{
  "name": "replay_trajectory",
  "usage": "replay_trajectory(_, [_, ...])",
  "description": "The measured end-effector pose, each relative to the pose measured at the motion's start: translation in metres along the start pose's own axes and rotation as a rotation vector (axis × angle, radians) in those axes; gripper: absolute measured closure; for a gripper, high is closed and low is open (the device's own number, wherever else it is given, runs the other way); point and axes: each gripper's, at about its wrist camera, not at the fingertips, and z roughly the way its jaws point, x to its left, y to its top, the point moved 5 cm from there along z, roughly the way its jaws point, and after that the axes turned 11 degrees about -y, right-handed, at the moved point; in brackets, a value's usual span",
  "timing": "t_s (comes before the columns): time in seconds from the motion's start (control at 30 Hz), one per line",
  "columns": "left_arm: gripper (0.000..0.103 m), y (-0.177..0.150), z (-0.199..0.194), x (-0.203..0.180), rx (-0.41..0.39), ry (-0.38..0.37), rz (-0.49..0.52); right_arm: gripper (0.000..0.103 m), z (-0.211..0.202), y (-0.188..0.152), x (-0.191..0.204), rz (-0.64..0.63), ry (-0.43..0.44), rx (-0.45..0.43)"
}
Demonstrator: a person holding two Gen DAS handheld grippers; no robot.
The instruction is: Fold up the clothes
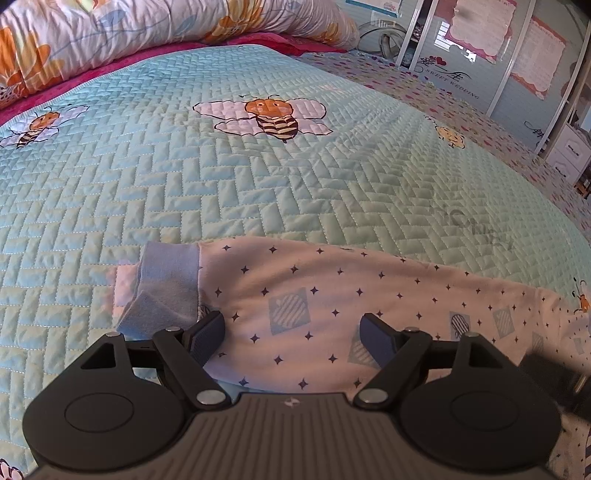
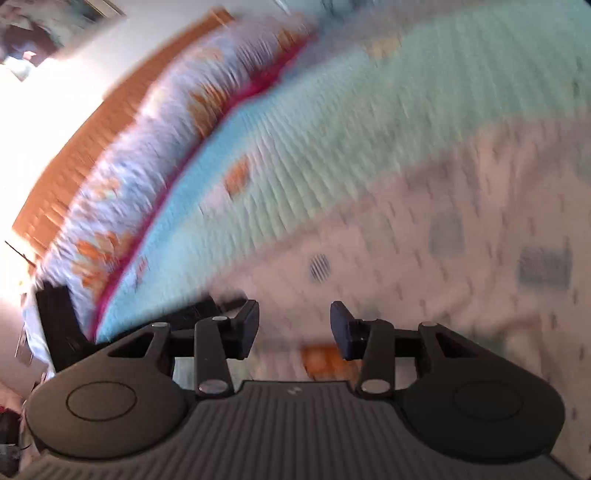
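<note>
A white garment (image 1: 314,291) printed with small dark stars and pale blue squares lies on the green quilted bedspread (image 1: 221,184). Its sleeve ends in a light blue cuff (image 1: 166,284) at the left. My left gripper (image 1: 293,332) is open just above the sleeve, its left finger near the cuff, nothing between the pads. The right wrist view is motion-blurred. There the same garment (image 2: 461,229) fills the right side, and my right gripper (image 2: 294,328) stands open over it with a clear gap between its fingers. A dark shape at the right edge (image 1: 550,376) is too blurred to identify.
A floral duvet (image 1: 147,33) and a magenta sheet edge (image 1: 74,81) run along the far side of the bed. A wardrobe with sliding doors (image 1: 517,55) stands to the right. The bedspread carries bee pictures (image 1: 269,114). A wooden headboard (image 2: 92,147) shows in the right wrist view.
</note>
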Motion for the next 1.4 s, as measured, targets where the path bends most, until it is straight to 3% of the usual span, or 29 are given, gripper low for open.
replay_trajectory(0.07, [0.020, 0.000, 0.000, 0.000, 0.000, -0.001, -0.001, 0.057, 0.003, 0.008, 0.008, -0.004, 0.019, -0.032])
replay_trajectory(0.1, [0.020, 0.000, 0.000, 0.000, 0.000, -0.001, -0.002, 0.057, 0.011, 0.007, 0.006, 0.002, 0.016, -0.001])
replay_trajectory(0.17, [0.019, 0.000, 0.000, 0.000, 0.000, -0.001, -0.001, 0.058, 0.041, -0.007, 0.003, -0.005, -0.016, 0.147])
replay_trajectory(0.23, [0.019, 0.000, 0.000, 0.001, -0.003, -0.007, -0.012, 0.056, 0.032, 0.000, 0.013, -0.033, -0.001, 0.100])
replay_trajectory(0.27, [0.019, 0.001, 0.000, 0.002, -0.005, -0.012, -0.020, 0.061, 0.028, 0.004, 0.018, -0.047, 0.006, 0.076])
replay_trajectory(0.37, [0.019, 0.001, -0.001, 0.002, -0.004, -0.015, -0.019, 0.055, 0.017, 0.014, 0.032, -0.085, 0.026, 0.013])
replay_trajectory(0.53, [0.019, 0.000, 0.000, 0.000, 0.002, -0.009, -0.003, 0.056, 0.052, -0.007, 0.012, -0.028, 0.003, 0.171])
replay_trajectory(0.6, [0.018, 0.000, 0.000, 0.001, 0.001, -0.013, -0.007, 0.056, 0.039, -0.007, 0.006, 0.002, 0.015, 0.153])
replay_trajectory(0.7, [0.018, 0.000, -0.001, 0.001, 0.000, -0.013, -0.006, 0.055, 0.020, 0.014, 0.004, 0.034, 0.010, 0.032])
replay_trajectory(0.8, [0.018, 0.000, 0.001, -0.001, 0.003, -0.004, 0.003, 0.050, 0.028, 0.024, -0.012, 0.075, -0.019, 0.045])
replay_trajectory(0.83, [0.018, -0.001, 0.001, -0.001, 0.003, 0.000, 0.009, 0.052, 0.043, 0.018, -0.015, 0.055, -0.040, 0.119])
replay_trajectory(1.07, [0.018, -0.001, 0.001, -0.003, 0.004, 0.011, 0.019, 0.052, 0.042, 0.035, 0.020, -0.140, -0.017, 0.070])
replay_trajectory(1.13, [0.018, -0.001, 0.001, -0.003, 0.004, 0.013, 0.020, 0.055, 0.063, 0.038, 0.021, -0.175, -0.032, 0.126])
replay_trajectory(1.2, [0.017, -0.002, 0.001, -0.003, 0.003, 0.013, 0.020, 0.062, 0.079, 0.039, 0.020, -0.159, -0.049, 0.151])
replay_trajectory(1.4, [0.015, -0.003, 0.003, -0.006, 0.005, 0.023, 0.042, 0.063, 0.085, 0.046, 0.022, -0.152, -0.033, 0.142])
